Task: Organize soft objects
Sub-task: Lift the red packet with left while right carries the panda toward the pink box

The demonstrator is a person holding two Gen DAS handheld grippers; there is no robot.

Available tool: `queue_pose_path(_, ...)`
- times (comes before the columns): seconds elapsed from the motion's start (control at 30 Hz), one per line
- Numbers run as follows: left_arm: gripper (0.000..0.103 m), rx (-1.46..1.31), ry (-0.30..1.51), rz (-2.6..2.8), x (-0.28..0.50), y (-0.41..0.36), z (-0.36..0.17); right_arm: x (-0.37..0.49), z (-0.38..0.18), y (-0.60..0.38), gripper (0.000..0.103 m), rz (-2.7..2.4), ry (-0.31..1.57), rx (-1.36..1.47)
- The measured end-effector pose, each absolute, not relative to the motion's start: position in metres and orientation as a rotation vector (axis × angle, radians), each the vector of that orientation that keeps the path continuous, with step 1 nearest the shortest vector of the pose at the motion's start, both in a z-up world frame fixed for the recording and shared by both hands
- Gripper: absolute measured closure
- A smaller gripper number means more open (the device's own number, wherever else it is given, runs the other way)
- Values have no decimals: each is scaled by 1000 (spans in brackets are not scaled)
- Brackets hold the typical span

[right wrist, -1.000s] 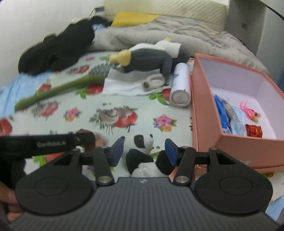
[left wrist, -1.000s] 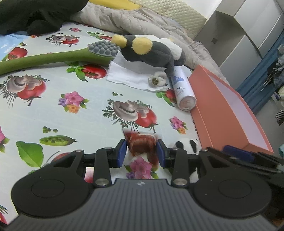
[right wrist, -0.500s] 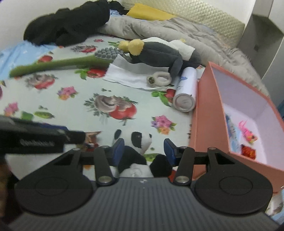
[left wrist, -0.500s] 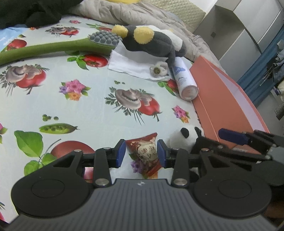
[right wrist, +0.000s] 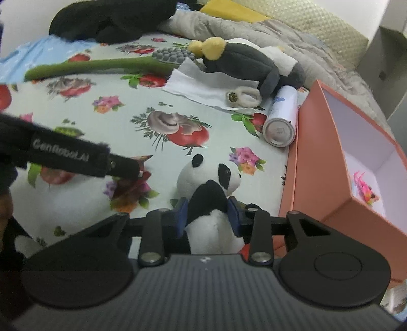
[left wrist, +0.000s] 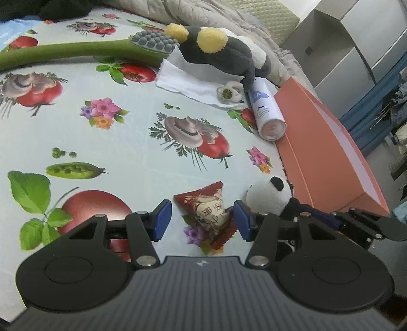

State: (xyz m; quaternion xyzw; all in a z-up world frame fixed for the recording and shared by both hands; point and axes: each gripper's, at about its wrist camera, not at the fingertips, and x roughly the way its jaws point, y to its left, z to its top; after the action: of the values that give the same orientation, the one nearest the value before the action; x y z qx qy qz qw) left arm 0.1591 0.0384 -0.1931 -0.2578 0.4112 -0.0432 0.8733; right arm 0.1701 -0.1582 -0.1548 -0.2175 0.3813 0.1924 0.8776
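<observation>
A red triangular sachet (left wrist: 208,211) lies on the flowered sheet between the blue pads of my left gripper (left wrist: 202,220). Its jaws are opening and neither pad presses on the sachet. Just right of it sits a small panda plush (left wrist: 267,196). In the right wrist view my right gripper (right wrist: 207,216) straddles the panda plush (right wrist: 208,178) from behind, its jaws closing, with both pads against the black-and-white body. A salmon box (right wrist: 318,152) stands open right beside the panda, holding a pink toy (right wrist: 363,185).
Farther back lie a grey plush with yellow ears (left wrist: 223,56), a long green plush (left wrist: 76,51), a white cloth (left wrist: 188,81), a scrunchie (left wrist: 229,93) and a spray can (left wrist: 267,114) against the box. Black clothing (right wrist: 114,20) and a grey blanket (right wrist: 254,30) lie behind.
My left gripper's jaws have widened and let go of the red sachet, which now rests on the sheet. The right gripper sank over the panda and its jaws narrowed onto it.
</observation>
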Motion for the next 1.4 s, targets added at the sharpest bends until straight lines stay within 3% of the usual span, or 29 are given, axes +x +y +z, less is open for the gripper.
queue_pose_path(0.2,43,-583,869,-95,162,35,-196,186,-159,-168,62,381,836,-349)
queue_pose_path(0.67,45,-549,870,-47,166,22,-195,176,-142,-185,65,321,847,-239)
queue_pose_path(0.93,65,-556,873,-48,172,12,-198,167,-154,-198,65,326,872,-213)
queue_pose_path(1.13,74,-523,862,-53,169,6,-196,167,-154,-199,65,316,864,-182)
queue_pose_path(1.4,77,-493,862,-47,166,5,-181,168,-136,-206,65,325,859,-131)
